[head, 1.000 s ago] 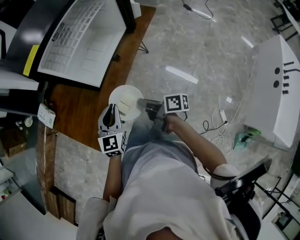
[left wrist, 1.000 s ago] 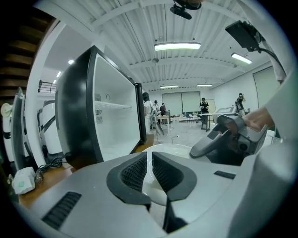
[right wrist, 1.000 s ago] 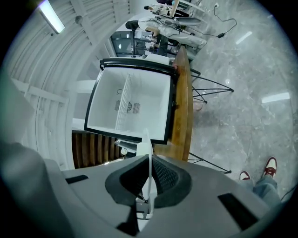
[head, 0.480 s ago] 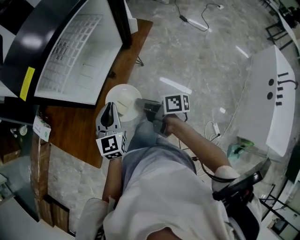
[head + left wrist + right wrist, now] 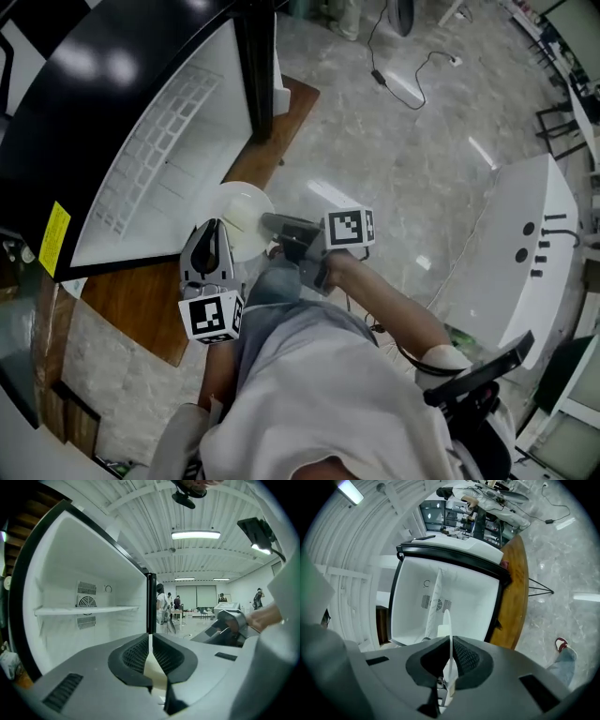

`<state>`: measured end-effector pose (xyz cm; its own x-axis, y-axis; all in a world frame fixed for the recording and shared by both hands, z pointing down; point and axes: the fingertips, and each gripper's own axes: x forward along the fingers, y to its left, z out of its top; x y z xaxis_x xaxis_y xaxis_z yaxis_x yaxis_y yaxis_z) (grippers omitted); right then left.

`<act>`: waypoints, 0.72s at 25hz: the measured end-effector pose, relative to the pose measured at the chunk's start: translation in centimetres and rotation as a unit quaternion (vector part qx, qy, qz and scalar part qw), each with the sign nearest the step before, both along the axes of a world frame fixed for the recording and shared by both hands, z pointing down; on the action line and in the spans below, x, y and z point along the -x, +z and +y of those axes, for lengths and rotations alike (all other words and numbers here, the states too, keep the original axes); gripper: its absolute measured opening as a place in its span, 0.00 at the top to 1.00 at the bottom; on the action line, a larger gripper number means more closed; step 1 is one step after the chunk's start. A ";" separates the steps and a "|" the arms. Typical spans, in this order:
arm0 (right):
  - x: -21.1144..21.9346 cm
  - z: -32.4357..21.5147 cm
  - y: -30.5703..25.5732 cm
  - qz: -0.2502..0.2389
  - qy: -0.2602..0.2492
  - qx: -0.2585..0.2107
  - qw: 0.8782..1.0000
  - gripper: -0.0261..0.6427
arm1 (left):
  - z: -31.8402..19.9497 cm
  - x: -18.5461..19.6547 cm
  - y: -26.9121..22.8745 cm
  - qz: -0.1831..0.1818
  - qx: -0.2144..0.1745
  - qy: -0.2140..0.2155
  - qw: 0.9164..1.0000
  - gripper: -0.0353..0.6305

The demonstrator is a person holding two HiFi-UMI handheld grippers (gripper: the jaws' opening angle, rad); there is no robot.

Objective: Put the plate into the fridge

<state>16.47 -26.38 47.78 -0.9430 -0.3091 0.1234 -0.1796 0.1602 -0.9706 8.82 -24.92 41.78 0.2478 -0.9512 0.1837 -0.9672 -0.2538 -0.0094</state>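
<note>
The white plate (image 5: pixel 242 214) hangs in the air in front of the open fridge (image 5: pixel 155 173), gripped from both sides. My left gripper (image 5: pixel 217 232) holds its near-left rim; in the left gripper view the cream rim of the plate (image 5: pixel 151 663) is pinched between the pads of that gripper (image 5: pixel 150 656). My right gripper (image 5: pixel 268 225) is shut on the right rim. In the right gripper view, the plate (image 5: pixel 446 620) stands edge-on out of the right gripper (image 5: pixel 450 665). The fridge (image 5: pixel 459 597) shows a white interior with a shelf (image 5: pixel 84 611).
The fridge stands on a wooden platform (image 5: pixel 141 314) with a black door frame (image 5: pixel 255 66) beside the opening. A white appliance (image 5: pixel 520 248) stands to the right. Cables (image 5: pixel 412 89) lie on the marble floor. People (image 5: pixel 161 604) stand far off in the hall.
Both grippers and the plate have kept together while the fridge opening has drawn closer and now fills more of the head view's upper left.
</note>
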 end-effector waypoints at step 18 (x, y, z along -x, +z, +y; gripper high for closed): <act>14.8 -19.4 -10.7 -0.061 -0.149 -0.050 0.986 0.92 | -11.5 10.2 -8.1 -0.092 -0.042 -0.135 0.986 0.89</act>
